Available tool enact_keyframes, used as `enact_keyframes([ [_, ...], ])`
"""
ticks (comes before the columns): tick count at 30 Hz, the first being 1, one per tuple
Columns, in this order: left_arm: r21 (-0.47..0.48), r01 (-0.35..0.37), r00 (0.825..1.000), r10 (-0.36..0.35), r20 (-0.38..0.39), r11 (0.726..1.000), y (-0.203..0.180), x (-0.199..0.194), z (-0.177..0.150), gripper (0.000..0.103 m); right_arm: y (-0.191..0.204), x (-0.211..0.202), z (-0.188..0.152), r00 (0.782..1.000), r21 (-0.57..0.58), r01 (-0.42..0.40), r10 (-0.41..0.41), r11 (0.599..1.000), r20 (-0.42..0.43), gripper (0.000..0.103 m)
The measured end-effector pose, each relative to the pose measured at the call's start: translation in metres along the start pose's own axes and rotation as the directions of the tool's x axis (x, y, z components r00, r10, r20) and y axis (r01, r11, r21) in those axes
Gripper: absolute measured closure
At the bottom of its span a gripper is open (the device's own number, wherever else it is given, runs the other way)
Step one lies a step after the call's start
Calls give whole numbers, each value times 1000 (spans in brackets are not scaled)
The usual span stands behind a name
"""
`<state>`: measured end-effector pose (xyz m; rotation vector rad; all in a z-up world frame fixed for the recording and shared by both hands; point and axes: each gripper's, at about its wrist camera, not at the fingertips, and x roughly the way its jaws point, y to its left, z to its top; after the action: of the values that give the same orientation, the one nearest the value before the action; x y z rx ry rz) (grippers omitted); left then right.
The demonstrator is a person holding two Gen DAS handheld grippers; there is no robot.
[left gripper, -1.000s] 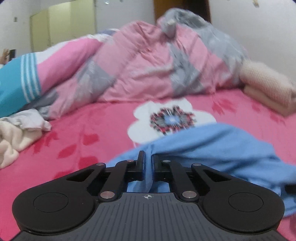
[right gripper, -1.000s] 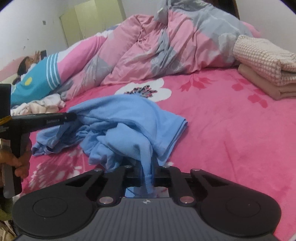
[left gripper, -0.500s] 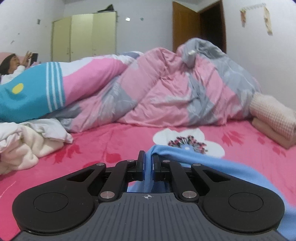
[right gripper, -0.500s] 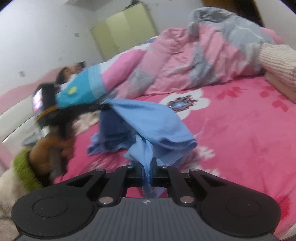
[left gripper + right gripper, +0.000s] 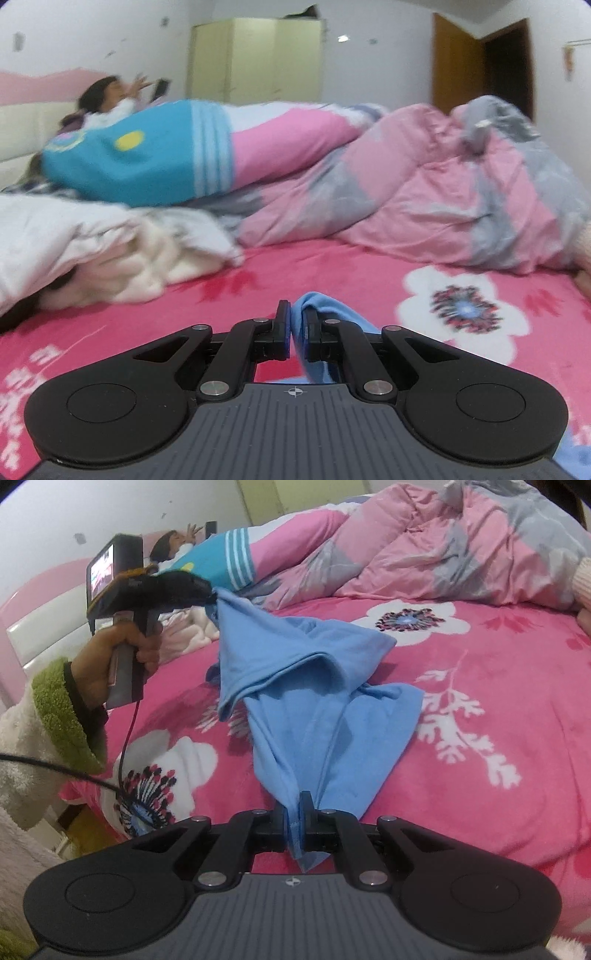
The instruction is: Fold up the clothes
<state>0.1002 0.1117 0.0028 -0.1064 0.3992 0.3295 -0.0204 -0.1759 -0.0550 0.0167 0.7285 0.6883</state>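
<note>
Blue shirt (image 5: 325, 314) front and centre in the left wrist view: a fold of it pokes up at 12 o'clock from the left gripper (image 5: 295, 326), whose jaws are pressed together on that fabric. Beyond, the pink floral bedsheet (image 5: 332, 269) runs back to a rumpled pink-and-grey quilt (image 5: 424, 199) at 2 o'clock, with a heap of white clothes (image 5: 110, 251) at 9 o'clock. Someone lies at the headboard at 10 o'clock, blurred.

Over to the right wrist view: the right gripper (image 5: 295, 812) has its jaws clamped on a hem of the blue shirt (image 5: 314, 701), which stretches away toward 11 o'clock, where the left gripper (image 5: 207, 594) pinches its far end, lifted above the sheet. The middle sags in bunched folds; its right side appears to rest on the pink floral bedsheet (image 5: 498, 686).

Looks like thin, light jersey here: soft, limp, no stiffness at all, so it'll droop wherever it isn't held. Best holds are hems, seams and corners, where the doubled cloth gives the pads some bite.
</note>
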Motion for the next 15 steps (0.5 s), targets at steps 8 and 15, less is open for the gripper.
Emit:
enact_keyframes([
  [8, -72, -116, 992, 112, -56, 991, 58, -23, -19, 98, 19, 2, -2, 998, -116, -59, 56, 991, -27, 94],
  [15, -162, -86, 991, 101, 89, 983, 90, -80, 2, 98, 5, -10, 25, 997, -73, -70, 72, 995, 36, 63],
])
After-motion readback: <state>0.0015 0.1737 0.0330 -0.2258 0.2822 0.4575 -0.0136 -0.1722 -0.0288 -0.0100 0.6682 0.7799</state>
